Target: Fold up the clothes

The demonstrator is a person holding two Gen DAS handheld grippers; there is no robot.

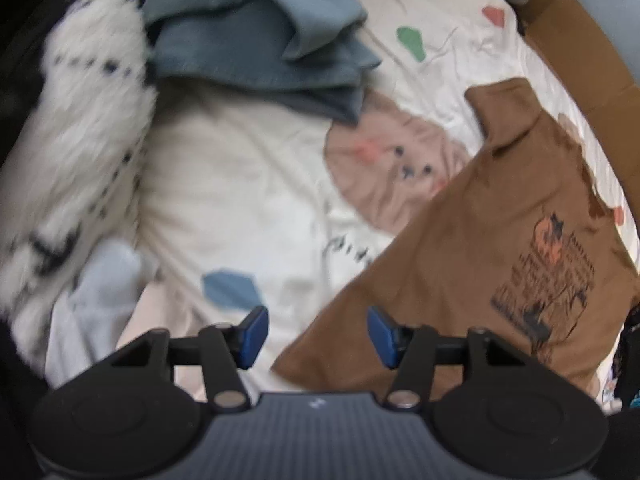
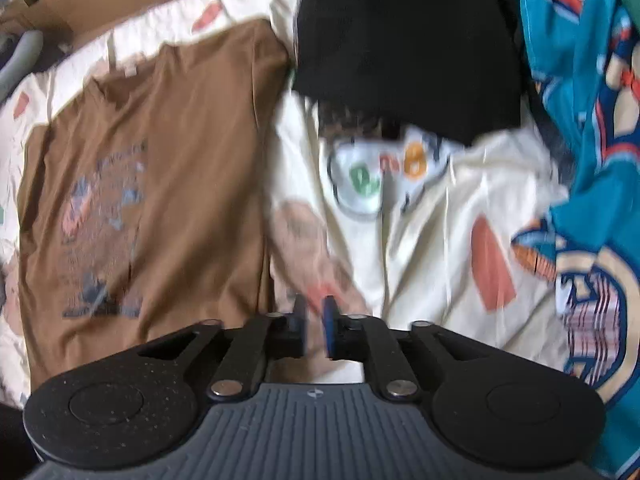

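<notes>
A brown T-shirt [image 1: 500,240] with a dark print on its chest lies spread flat on a cream printed bedsheet [image 1: 240,200]. My left gripper [image 1: 318,336] hangs over the shirt's lower left corner, pointing steeply down. It is open and its blue pads [image 1: 254,336] hold nothing. In the right wrist view the same T-shirt [image 2: 160,160] fills the left half. My right gripper [image 2: 315,322] hovers over the bedsheet [image 2: 420,240] just past the shirt's right edge. A narrow gap shows between its fingers with only the sheet behind it.
A blue-grey garment [image 1: 260,32], a fluffy white one [image 1: 80,120] and a pale blue one [image 1: 100,292] lie left of the shirt. A black garment [image 2: 400,40] and a teal printed one [image 2: 592,160] lie to its right. Cardboard [image 1: 580,60] borders the bed's far side.
</notes>
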